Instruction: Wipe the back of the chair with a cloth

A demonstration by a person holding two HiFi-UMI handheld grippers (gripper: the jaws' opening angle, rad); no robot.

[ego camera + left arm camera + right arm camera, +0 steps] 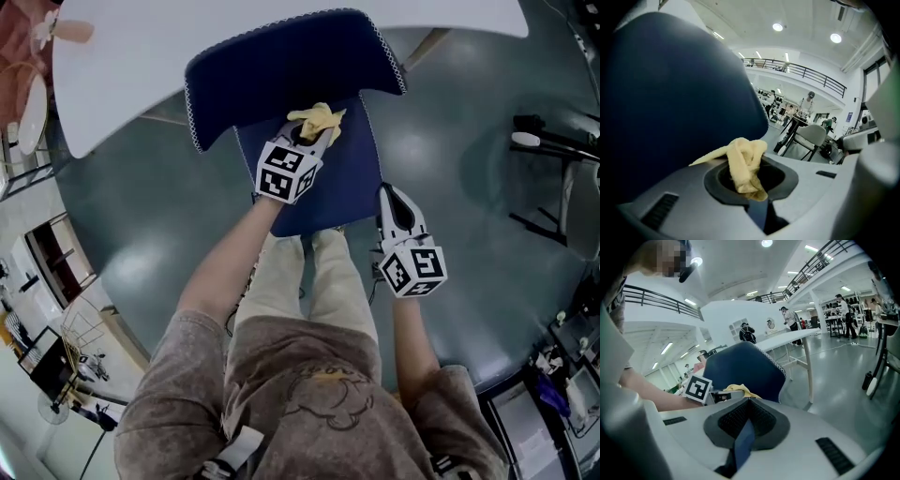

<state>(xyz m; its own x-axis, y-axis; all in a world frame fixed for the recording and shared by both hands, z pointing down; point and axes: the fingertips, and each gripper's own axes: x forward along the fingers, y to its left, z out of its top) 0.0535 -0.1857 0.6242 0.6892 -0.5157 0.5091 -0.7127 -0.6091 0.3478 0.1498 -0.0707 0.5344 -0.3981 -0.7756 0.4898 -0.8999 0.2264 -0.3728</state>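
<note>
The left hand-held gripper (307,139) pinches a crumpled yellow cloth (319,118), which it presses against the lower front of the curved backrest (281,61) of a navy blue upholstered chair (349,187), just above the seat. The right hand-held gripper (390,195), its jaws pressed together and empty, is at the seat's right edge. A white surface (141,66) lies beyond the chair.

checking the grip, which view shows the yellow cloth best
The left gripper view: the yellow cloth sits large and central, pinched in the left gripper's jaws. The head view shows it small; the right gripper view, only a sliver.
</note>
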